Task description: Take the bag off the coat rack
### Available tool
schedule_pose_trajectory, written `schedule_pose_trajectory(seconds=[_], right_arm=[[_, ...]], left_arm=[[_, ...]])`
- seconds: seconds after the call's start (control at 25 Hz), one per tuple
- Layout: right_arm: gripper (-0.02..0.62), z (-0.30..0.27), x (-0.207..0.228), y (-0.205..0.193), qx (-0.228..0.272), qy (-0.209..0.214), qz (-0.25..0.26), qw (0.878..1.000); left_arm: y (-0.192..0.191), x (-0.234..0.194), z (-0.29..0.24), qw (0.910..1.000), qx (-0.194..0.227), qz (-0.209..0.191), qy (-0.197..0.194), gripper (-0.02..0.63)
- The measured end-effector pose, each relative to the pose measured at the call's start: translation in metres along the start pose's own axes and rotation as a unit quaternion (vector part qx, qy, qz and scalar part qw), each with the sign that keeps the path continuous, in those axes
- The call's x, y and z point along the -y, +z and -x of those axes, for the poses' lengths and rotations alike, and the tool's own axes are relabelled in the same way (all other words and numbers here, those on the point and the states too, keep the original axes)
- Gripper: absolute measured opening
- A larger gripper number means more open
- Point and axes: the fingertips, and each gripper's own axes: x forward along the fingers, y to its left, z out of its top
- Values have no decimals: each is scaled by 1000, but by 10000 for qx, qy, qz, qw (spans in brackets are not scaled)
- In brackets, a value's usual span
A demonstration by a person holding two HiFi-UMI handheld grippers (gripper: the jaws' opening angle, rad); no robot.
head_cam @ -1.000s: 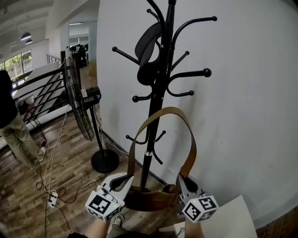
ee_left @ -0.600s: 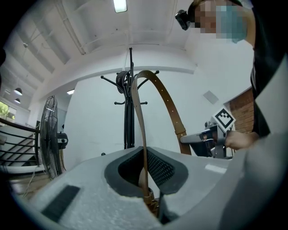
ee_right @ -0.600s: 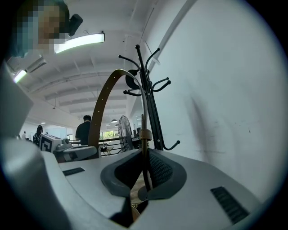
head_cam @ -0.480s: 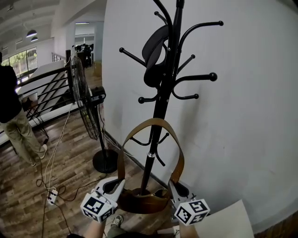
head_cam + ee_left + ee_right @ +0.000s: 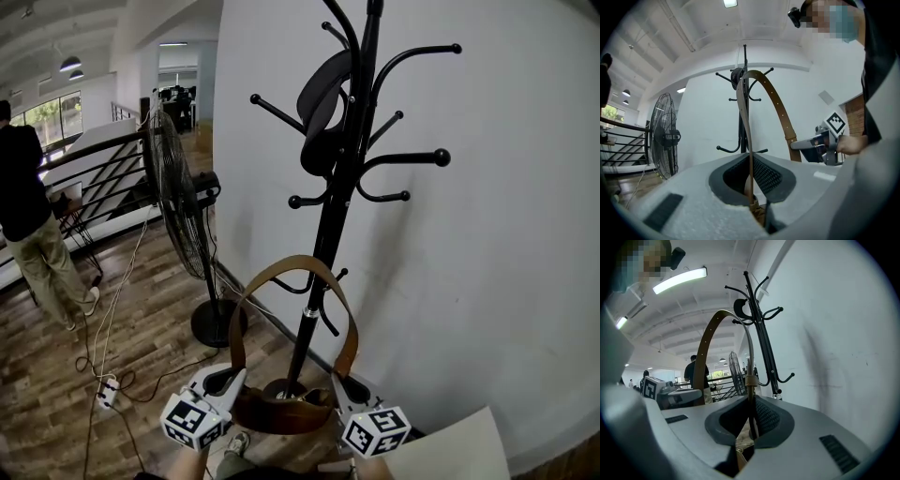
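**Bag held low at both ends**

In the lower centre of the head view, the brown bag [image 5: 281, 414] hangs between the left tool [image 5: 232, 378] and the right tool [image 5: 338, 384]. Each tool is clenched on one end of its strap [image 5: 292, 264]. The strap arches in front of the black coat rack [image 5: 339, 206] pole.

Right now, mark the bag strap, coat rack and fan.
bag strap [image 5: 286, 263]: head view, top of its arch.
coat rack [image 5: 330, 234]: head view, middle of the pole.
fan [image 5: 176, 202]: head view, wire grille.
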Motion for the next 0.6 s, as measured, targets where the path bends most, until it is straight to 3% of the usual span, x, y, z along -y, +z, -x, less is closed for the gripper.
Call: schedule_pose_trajectory(seconds=[0.48,0.6], right_arm=[[26,-8,-8,-26,-246,-30,124,9996],[26,-7,-9,-25,-223,-44,65,9997]], left_arm=[[-20,-6,0,9997,-178,158,26,18],[-18,-10,-1,9998,-59,201,52,20]])
